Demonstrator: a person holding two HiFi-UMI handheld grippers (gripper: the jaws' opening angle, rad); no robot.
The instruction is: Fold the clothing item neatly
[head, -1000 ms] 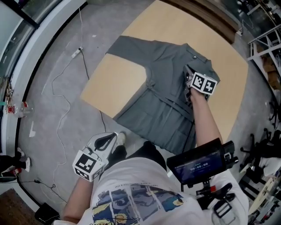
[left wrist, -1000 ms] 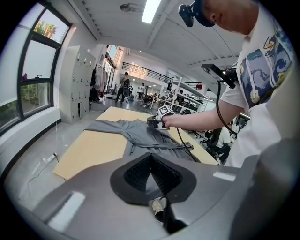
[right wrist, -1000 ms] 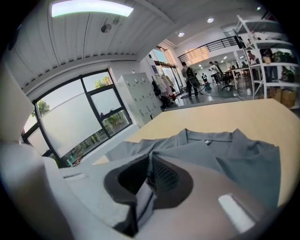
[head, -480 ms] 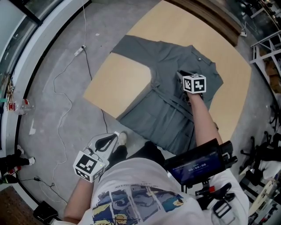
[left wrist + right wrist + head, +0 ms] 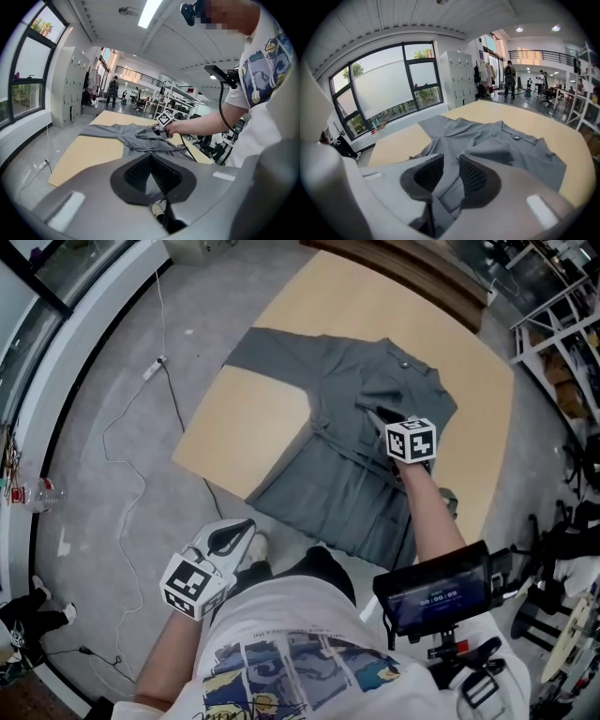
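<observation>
A grey long-sleeved garment (image 5: 356,474) lies spread on the light wooden table (image 5: 375,306), one sleeve stretched to the far left, with a folded flap on its chest. My right gripper (image 5: 373,415) hovers over the middle of the garment. Its jaws are opening; in the right gripper view (image 5: 451,164) grey cloth (image 5: 501,145) shows through the gap, and the pads do not press on it. My left gripper (image 5: 246,526) hangs low beside my left leg, off the table, shut on nothing. The left gripper view (image 5: 151,157) shows the garment (image 5: 126,136) far ahead.
A white cable (image 5: 131,418) trails over the grey floor left of the table. Metal shelving (image 5: 553,324) stands at the right. A black screen device (image 5: 441,596) hangs at my chest. The table's near edge (image 5: 216,479) is bare wood.
My right gripper has shifted a little toward the middle of the garment and its jaws have parted, leaving a cloth fold on the chest. The left gripper has stayed put.
</observation>
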